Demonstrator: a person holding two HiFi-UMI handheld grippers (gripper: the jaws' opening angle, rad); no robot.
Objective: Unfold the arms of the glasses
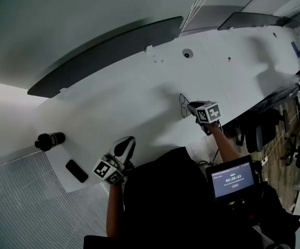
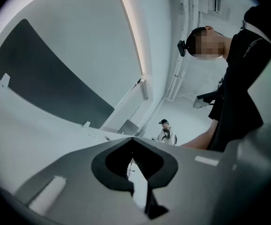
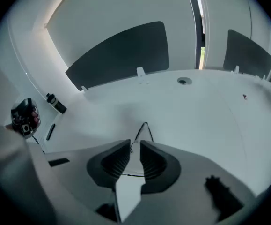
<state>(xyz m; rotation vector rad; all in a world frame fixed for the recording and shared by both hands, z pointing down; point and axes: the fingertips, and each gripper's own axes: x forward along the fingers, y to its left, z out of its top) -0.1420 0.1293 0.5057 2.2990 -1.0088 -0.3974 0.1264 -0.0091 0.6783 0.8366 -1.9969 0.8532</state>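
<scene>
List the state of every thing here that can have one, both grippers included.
left gripper: shut, empty, held level.
right gripper: tilted down, jaws narrowly apart around the glasses' frame.
glasses: lying on the table, arms apparently not yet unfolded.
black bottle: lying on its side.
phone: lying flat, screen dark.
monitor: lit, showing a timer.

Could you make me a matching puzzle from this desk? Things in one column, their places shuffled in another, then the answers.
Things:
1. glasses
2. black bottle
3. black phone
4. timer screen

Places:
A. leftmost on the table
B. off the table, close to the person
C. at the right gripper
D. flat on the table, beside the left gripper

Pairs: 1-C, 2-A, 3-D, 4-B.
</scene>
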